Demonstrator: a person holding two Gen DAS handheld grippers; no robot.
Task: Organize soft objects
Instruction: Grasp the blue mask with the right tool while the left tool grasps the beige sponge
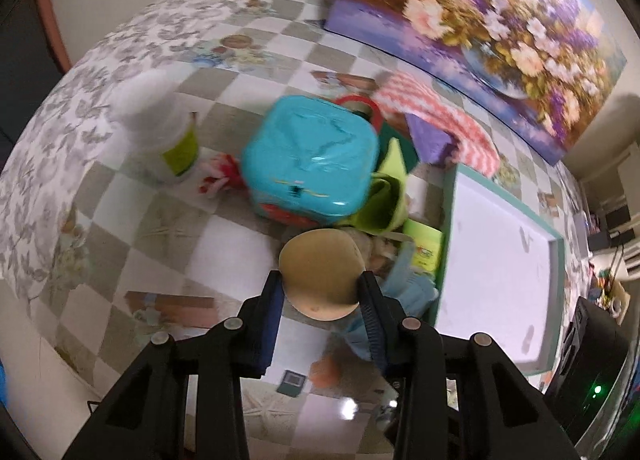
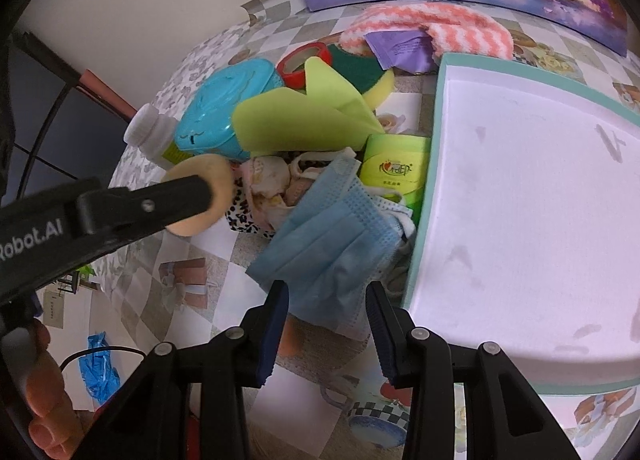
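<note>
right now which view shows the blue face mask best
The right wrist view: the blue face mask lies unfolded, pleats clear, just ahead of the right gripper. The left wrist view shows only a blurred edge behind the left gripper's finger.

Soft, even indoor light fills both fisheye views, with strong bending and dark vignetting at the corners. The left wrist view is motion-blurred, smearing the turquoise plastic box [image 1: 310, 158]. A small glare spot sits on the glossy checked tablecloth [image 1: 349, 408].

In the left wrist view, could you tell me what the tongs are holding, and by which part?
The left tongs pinch a round beige powder puff across its opposite edges. The right tongs hold nothing.
</note>
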